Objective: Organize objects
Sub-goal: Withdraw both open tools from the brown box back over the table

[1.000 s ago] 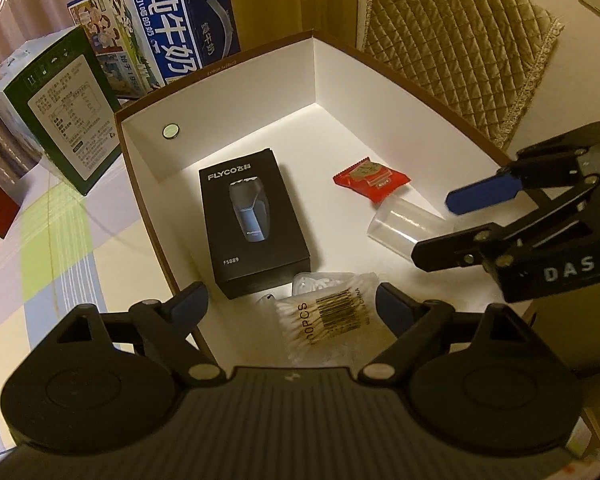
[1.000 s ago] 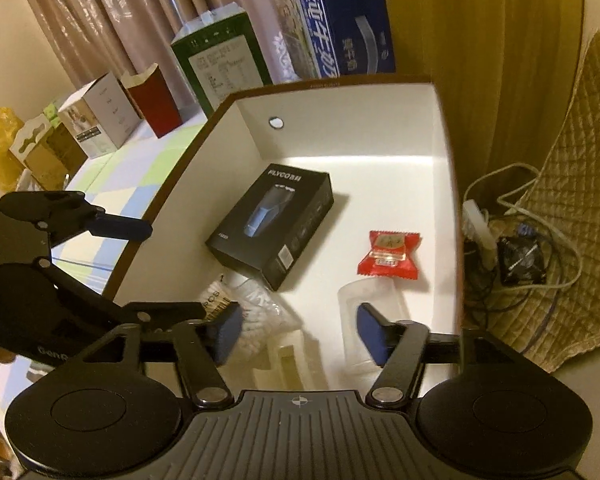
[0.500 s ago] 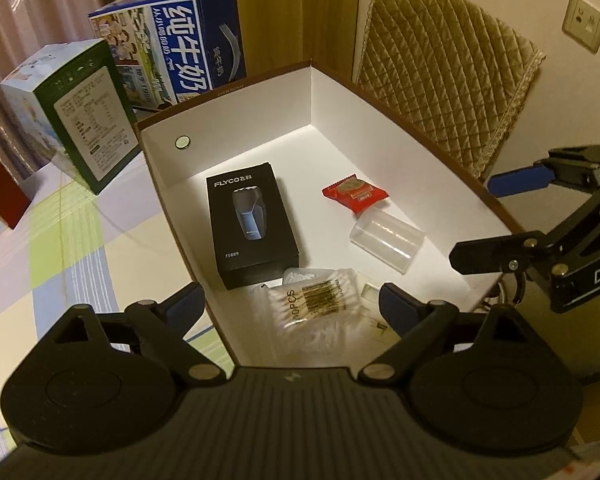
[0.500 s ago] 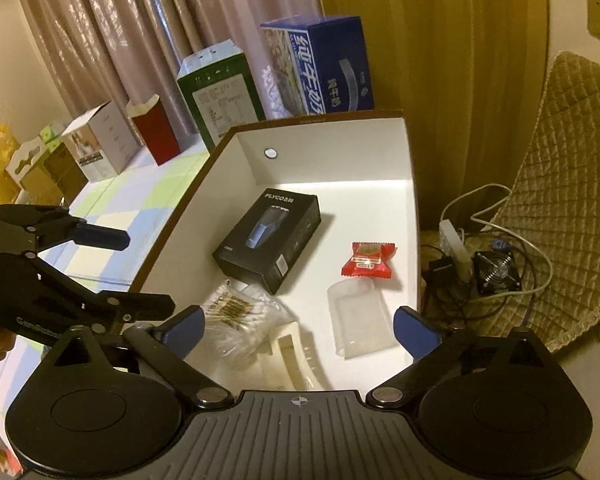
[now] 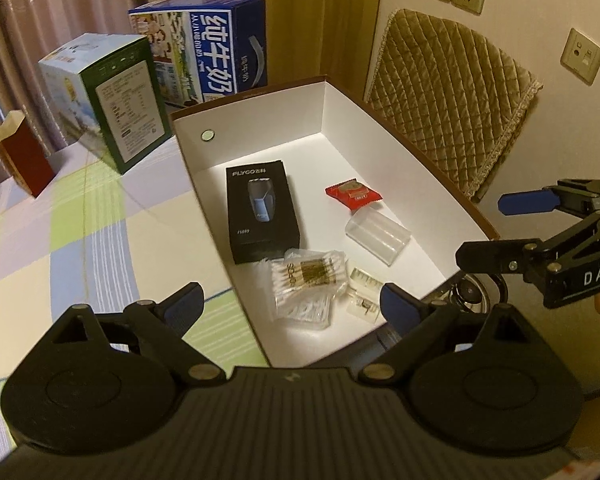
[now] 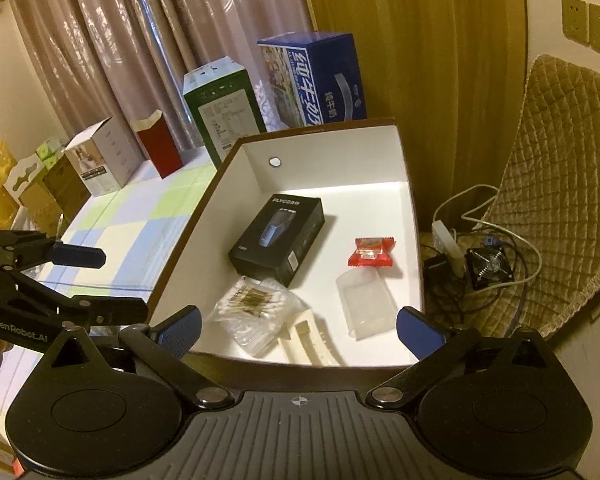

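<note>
Checked cloth covers the surface (image 5: 100, 232); inside the white open cardboard box (image 6: 404, 152), near its black razor carton (image 6: 278, 238), lies the clear plastic tube (image 6: 366, 306), light, slippery; I'd grip mid-body. Both my grippers, left (image 5: 288, 300) and right (image 6: 298, 326), have jaws released, empty

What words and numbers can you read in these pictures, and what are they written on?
"FLYCO", "FS889": black box.
"100PCS", partly hidden: cotton swab bag.
"纯牛奶": blue carton.
"DAS": right gripper.
"GenRobot.AI": left gripper.
Green box and red packet: print too small to read.
</note>
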`<state>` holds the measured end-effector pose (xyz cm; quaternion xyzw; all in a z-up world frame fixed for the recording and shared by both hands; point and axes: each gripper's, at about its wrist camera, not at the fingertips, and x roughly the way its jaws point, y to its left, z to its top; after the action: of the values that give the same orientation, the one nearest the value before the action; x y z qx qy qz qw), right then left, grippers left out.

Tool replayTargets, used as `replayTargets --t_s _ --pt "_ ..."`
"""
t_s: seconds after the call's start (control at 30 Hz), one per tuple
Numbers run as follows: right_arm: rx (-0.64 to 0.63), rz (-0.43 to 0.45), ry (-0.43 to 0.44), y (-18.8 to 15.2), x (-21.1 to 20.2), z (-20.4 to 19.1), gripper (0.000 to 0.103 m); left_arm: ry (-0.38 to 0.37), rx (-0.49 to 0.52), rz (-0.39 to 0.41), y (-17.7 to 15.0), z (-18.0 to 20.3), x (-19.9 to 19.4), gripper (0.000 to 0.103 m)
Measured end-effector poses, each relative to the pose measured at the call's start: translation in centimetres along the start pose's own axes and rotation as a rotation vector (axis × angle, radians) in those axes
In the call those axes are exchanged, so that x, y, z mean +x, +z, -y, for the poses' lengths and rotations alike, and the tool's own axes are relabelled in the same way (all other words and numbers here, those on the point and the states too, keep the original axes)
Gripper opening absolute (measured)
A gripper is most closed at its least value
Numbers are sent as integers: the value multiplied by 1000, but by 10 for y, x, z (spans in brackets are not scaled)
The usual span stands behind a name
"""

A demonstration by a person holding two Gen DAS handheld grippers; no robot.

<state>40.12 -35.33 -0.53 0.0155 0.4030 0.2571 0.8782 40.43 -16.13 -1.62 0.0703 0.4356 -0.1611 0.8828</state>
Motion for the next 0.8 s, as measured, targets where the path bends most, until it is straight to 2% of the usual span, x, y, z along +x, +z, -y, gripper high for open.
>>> replayTargets --t_s 0.4,0.8 --pt "-14 -6 27 -15 -8 -34 101 24 -71 8 -37 -20 -33 93" --pt "-60 -55 88 -35 4 -94 101 69 -158 3 -89 -59 -74 93"
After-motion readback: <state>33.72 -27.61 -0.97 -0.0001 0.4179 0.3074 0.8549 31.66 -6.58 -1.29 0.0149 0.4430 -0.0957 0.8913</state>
